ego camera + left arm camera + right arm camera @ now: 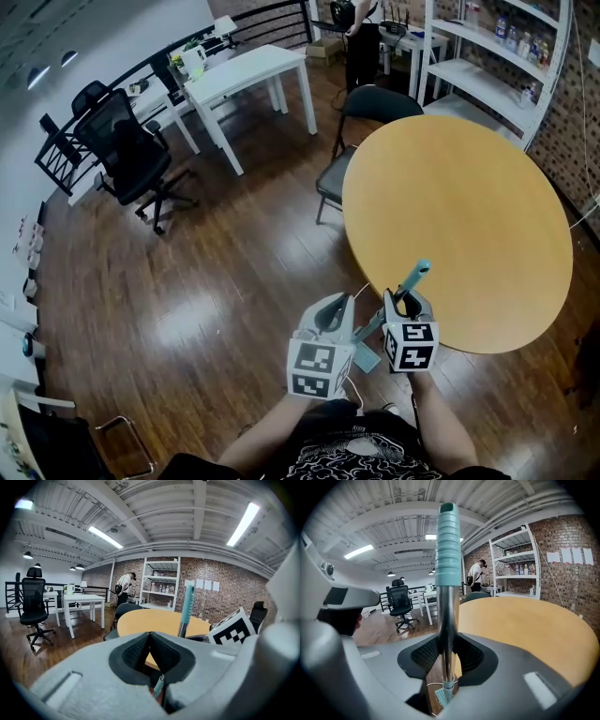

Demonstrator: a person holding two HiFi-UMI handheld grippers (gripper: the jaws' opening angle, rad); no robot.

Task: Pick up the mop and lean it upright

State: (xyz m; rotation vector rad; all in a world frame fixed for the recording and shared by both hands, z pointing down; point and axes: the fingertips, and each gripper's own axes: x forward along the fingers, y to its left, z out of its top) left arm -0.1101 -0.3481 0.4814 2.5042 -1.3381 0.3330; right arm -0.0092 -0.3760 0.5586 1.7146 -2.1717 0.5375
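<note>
Currently we hold the mop (448, 545), grip end up, beside the round desk (469, 206), its metal shaft clamped between the fingers of our right gripper (447, 654). Our left gripper (150, 638) sits just beside it, fingers pressed together on nothing.

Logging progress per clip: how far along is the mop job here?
Done: the mop is raised, pole near upright. In hand: the right hand-held gripper is clamped on its metal shaft under the teal grip; the left hand-held gripper is shut on nothing, the pole passing below its jaws. Left: rest it against something and let go. The round table is right beside it; contact can't be told.
</note>
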